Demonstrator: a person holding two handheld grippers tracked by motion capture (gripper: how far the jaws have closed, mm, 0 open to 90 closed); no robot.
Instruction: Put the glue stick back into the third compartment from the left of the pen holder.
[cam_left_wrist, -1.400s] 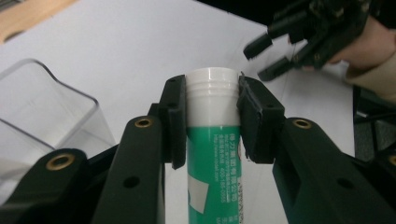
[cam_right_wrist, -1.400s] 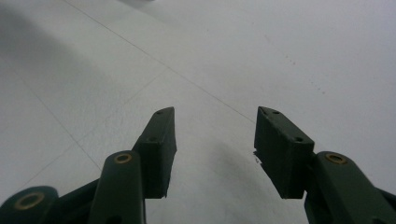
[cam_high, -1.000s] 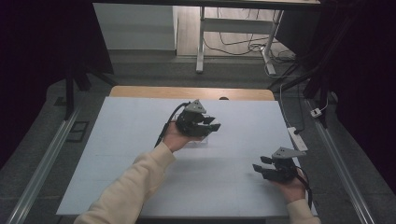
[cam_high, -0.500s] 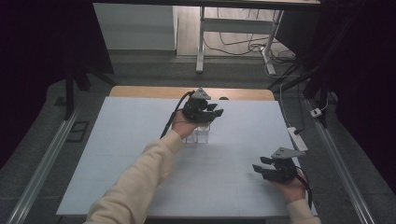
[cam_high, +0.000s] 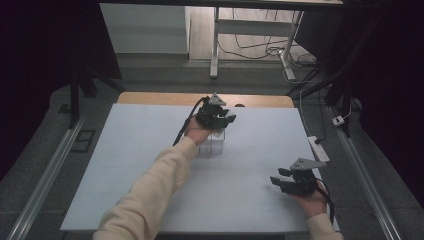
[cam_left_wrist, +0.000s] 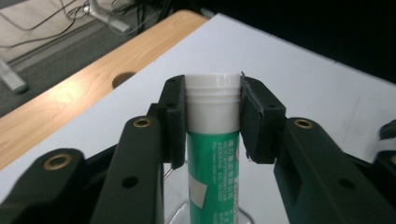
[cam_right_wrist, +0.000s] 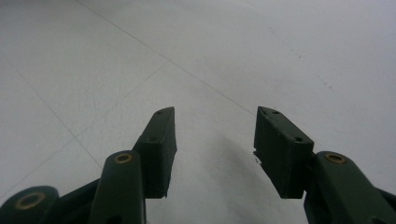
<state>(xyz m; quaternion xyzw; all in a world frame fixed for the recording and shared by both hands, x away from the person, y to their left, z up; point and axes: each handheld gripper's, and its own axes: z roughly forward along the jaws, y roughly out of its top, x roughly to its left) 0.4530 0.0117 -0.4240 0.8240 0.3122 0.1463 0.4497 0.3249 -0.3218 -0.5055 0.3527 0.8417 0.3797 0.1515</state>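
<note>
My left hand-held gripper (cam_left_wrist: 212, 121) is clenched on a tube (cam_left_wrist: 214, 158) with a green body and a white cap: both pads bear against the ribbed cap, one on each side. The tube stands upright, and its lower end sits inside a clear container (cam_high: 212, 145) resting on the tabletop (cam_high: 150, 150). In the high view this gripper (cam_high: 220, 119) hangs over that container, toward the far middle of the white surface, near the bare wooden strip (cam_high: 150, 98) along the far edge. Printing runs down the green body; it is too small to read.

My right hand-held gripper (cam_right_wrist: 212, 154) is released. Its two pads stand apart with nothing between them, and bare white surface lies beneath. In the high view it (cam_high: 287, 184) sits low near the right front corner of the tabletop, well apart from the tube and container.
</note>
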